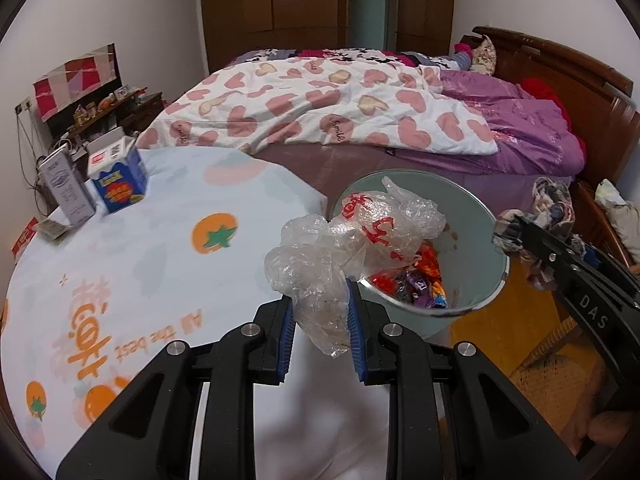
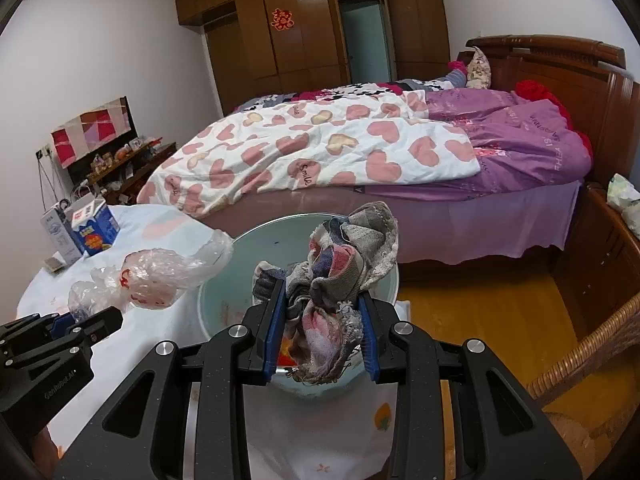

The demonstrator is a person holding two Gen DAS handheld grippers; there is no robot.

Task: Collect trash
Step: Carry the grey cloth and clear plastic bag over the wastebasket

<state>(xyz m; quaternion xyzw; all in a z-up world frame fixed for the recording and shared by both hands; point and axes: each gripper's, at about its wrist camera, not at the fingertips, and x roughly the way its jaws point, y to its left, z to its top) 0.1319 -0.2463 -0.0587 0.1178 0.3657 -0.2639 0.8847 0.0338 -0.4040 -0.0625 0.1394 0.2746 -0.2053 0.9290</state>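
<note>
A crumpled clear plastic bag [image 1: 340,256] with red print is clamped between the blue pads of my left gripper [image 1: 320,320], and its top hangs over the rim of a pale green trash bin [image 1: 472,216]. The bin holds colourful wrappers [image 1: 416,284]. My right gripper [image 2: 324,320] is shut on a ragged, faded cloth [image 2: 340,276] above the same bin [image 2: 224,292]. The left wrist view shows that cloth [image 1: 536,232] and the right gripper [image 1: 520,226] at the bin's right side. In the right wrist view the plastic bag [image 2: 160,272] and left gripper [image 2: 76,316] sit lower left.
A round table [image 1: 140,264] with an orange-fruit tablecloth holds a blue carton [image 1: 120,180] and a white carton [image 1: 68,188] at its far left. A bed [image 1: 340,112] with a heart quilt stands behind the bin. A wicker chair [image 2: 592,356] and wood floor lie to the right.
</note>
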